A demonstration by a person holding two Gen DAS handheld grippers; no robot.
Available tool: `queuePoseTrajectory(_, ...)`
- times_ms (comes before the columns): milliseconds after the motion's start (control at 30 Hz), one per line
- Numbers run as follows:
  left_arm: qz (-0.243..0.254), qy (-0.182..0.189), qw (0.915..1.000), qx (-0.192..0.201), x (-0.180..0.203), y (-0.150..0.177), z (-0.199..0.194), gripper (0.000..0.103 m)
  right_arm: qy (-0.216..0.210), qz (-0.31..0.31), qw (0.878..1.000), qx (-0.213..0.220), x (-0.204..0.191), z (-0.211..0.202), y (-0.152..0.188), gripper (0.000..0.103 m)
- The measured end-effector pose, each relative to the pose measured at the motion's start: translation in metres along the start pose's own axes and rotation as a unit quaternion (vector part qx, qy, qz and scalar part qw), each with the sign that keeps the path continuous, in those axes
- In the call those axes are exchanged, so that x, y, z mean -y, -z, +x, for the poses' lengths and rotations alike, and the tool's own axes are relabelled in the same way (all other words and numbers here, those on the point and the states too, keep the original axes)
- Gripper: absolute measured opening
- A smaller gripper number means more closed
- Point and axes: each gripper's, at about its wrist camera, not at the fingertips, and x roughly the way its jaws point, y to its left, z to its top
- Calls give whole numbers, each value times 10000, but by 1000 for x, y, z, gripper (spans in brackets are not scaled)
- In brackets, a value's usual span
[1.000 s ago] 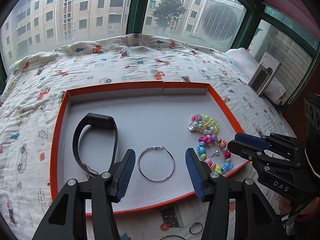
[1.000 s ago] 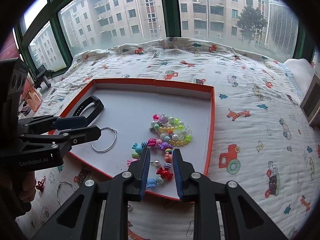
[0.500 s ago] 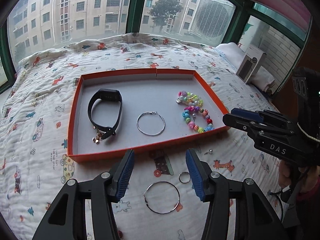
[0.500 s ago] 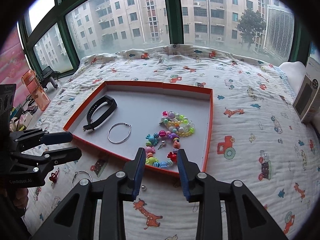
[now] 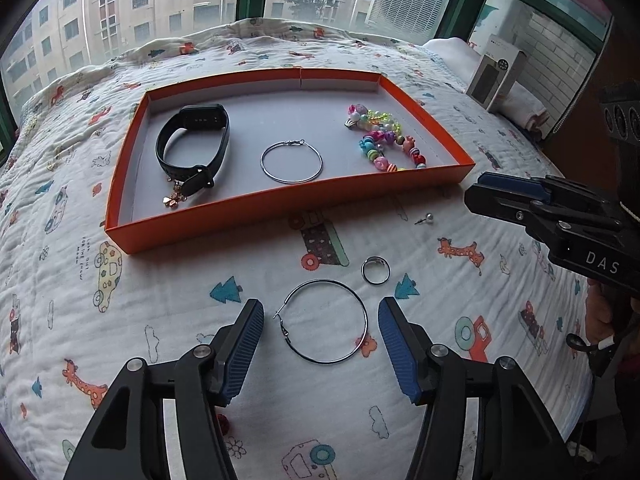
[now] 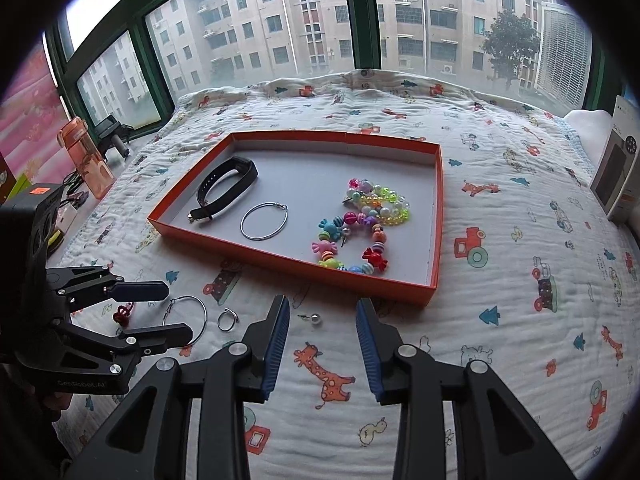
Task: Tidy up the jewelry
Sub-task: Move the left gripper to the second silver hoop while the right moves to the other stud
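Note:
An orange tray [image 5: 280,204] [image 6: 438,208] on the bed holds a black wristband [image 5: 192,140] [image 6: 224,188], a hoop earring [image 5: 291,161] [image 6: 264,221] and colourful bead bracelets [image 5: 380,136] [image 6: 360,224]. On the quilt in front of it lie a second hoop earring [image 5: 324,322] [image 6: 186,318], a silver ring [image 5: 375,271] [image 6: 228,320] and a stud earring [image 5: 425,219] [image 6: 312,318]. My left gripper [image 5: 320,320] [image 6: 156,312] is open around the loose hoop. My right gripper [image 6: 322,320] [image 5: 476,196] is open and empty, just behind the stud.
A red charm [image 6: 122,314] lies on the quilt by the left gripper. A white box [image 5: 496,76] [image 6: 616,172] stands at the right by a pillow. An orange bottle [image 6: 84,156] stands at the left bed edge. Windows are behind.
Both grippers have pulled back from the tray toward the near quilt. The right gripper has opened wider. The left gripper now straddles the loose hoop earring.

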Motion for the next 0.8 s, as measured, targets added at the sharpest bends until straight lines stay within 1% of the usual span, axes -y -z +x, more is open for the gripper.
queuePoseTrajectory(233, 108, -6, 9999, 48, 2, 0, 4, 64, -29, 82, 10000, -32, 3, 3, 4, 38)
queuePoseTrajectory(533, 490, -359, 9980, 147, 16, 5, 7, 64, -50, 50, 9999, -153, 2, 10, 10, 38)
queuePoseTrajectory(600, 482, -378, 9980, 163, 16, 6, 6, 63, -51, 41, 9998, -181, 2, 11, 11, 38)
queuePoseTrajectory(700, 480, -464, 9976, 192, 16, 7, 5, 59, -58, 50, 9998, -200, 1, 14, 12, 38)
queuePoseTrajectory(800, 374, -410, 9982, 243, 13, 8, 3, 58, -86, 43, 9997, -232, -3, 17, 13, 38)
